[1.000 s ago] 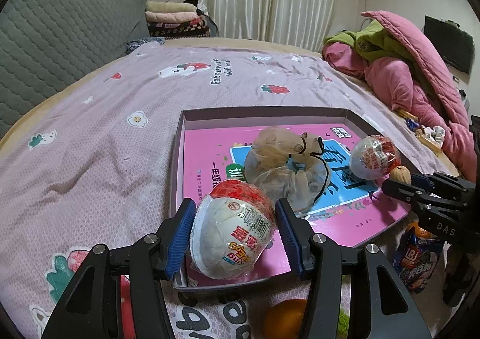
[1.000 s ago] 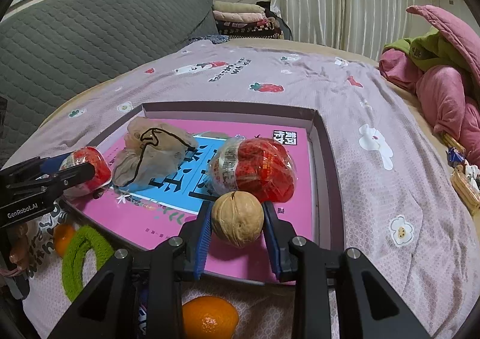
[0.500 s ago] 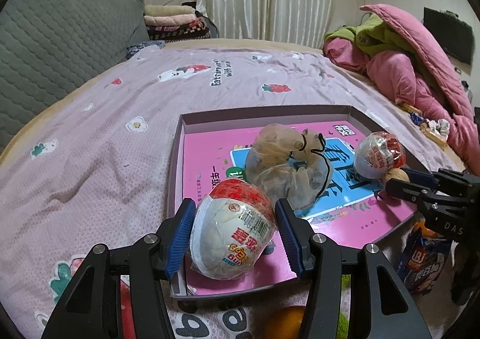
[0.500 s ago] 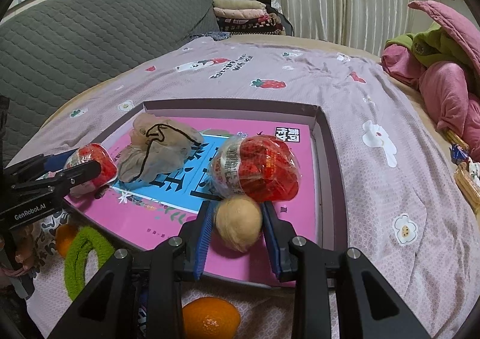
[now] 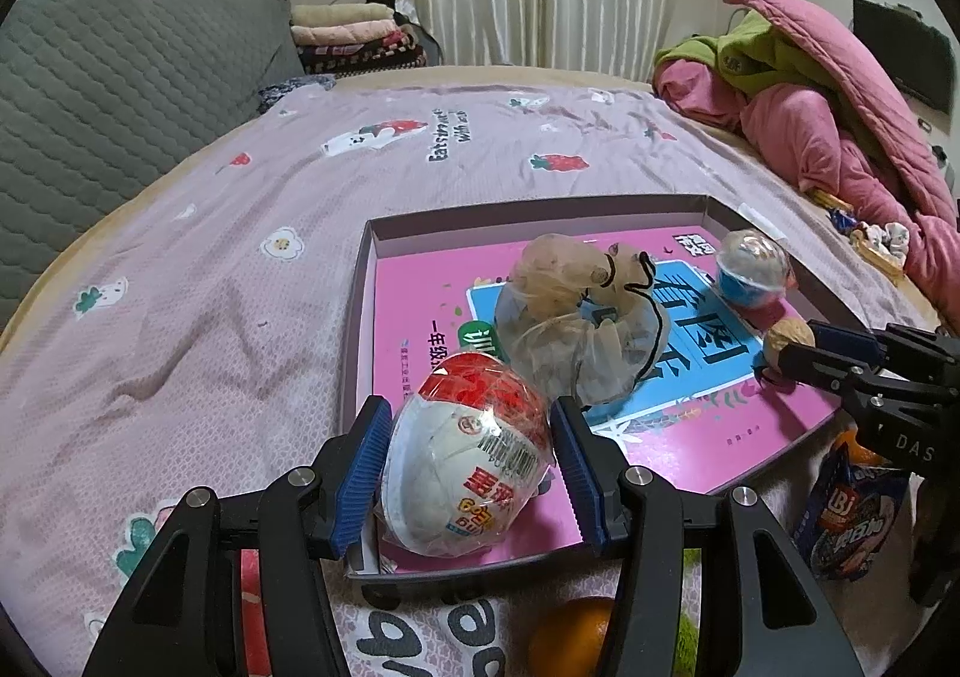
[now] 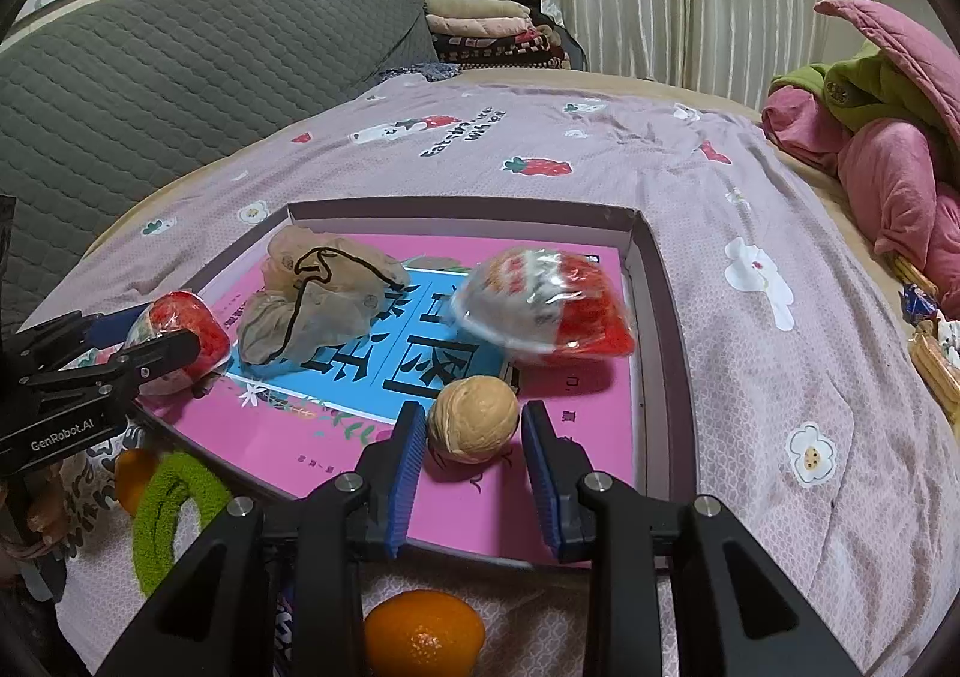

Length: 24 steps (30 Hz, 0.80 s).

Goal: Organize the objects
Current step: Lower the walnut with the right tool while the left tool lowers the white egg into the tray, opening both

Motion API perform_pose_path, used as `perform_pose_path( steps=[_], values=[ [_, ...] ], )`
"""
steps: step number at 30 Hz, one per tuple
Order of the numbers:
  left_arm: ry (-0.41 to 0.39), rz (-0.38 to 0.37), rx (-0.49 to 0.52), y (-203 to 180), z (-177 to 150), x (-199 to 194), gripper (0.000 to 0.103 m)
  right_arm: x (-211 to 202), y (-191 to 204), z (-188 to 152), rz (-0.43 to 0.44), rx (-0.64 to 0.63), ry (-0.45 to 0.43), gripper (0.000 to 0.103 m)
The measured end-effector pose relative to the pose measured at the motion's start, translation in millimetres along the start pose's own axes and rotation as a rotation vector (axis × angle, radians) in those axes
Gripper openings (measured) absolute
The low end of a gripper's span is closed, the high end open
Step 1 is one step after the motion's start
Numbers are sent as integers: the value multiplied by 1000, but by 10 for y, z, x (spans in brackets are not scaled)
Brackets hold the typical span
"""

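Observation:
A shallow grey tray [image 5: 534,212] with a pink book [image 5: 420,305] in it lies on the bed. My left gripper [image 5: 468,464] is shut on a red-and-white wrapped egg toy [image 5: 468,461] over the tray's near left corner. My right gripper [image 6: 474,437] is open; a walnut [image 6: 473,418] rests on the pink book [image 6: 588,425] between its fingers with gaps on both sides. A second wrapped egg toy [image 6: 546,305] and a beige mesh pouch [image 6: 318,293] lie in the tray [image 6: 654,269]. The right gripper also shows in the left wrist view [image 5: 804,347].
An orange [image 6: 423,632], a green hair tie [image 6: 174,521] and a second orange [image 6: 135,479] lie on the bed in front of the tray. A blue snack packet [image 5: 852,515] lies at right. Pink and green quilts [image 5: 828,95] are piled at the far right.
My right gripper has opened and let go of the walnut, which now rests on the pink book. The second egg toy has shifted. The left gripper still holds its egg toy.

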<state>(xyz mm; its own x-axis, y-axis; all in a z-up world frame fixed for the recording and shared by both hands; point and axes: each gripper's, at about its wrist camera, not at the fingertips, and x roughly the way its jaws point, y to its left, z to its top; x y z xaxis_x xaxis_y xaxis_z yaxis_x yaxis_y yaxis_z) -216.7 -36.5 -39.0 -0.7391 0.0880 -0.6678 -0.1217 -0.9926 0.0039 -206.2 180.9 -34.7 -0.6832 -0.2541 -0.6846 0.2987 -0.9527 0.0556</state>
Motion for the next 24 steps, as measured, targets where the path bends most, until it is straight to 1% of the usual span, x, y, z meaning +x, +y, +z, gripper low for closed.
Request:
perform_pose_path(
  steps=[17,19,21,24],
  values=[
    [24,2,0,-7,-14,-51,57,-15,-13,-10,-2,6,-2,33],
    [27,-1,-5,-2,-13,-62,57,-20,-10,-14,-3,6,-3,34],
    [29,-3,-7,-1,-11,-68,57,-20,-11,-16,-5,6,-5,38],
    [36,-12,-14,15,-5,-76,57,-22,-16,-23,-4,9,-5,40]
  ],
)
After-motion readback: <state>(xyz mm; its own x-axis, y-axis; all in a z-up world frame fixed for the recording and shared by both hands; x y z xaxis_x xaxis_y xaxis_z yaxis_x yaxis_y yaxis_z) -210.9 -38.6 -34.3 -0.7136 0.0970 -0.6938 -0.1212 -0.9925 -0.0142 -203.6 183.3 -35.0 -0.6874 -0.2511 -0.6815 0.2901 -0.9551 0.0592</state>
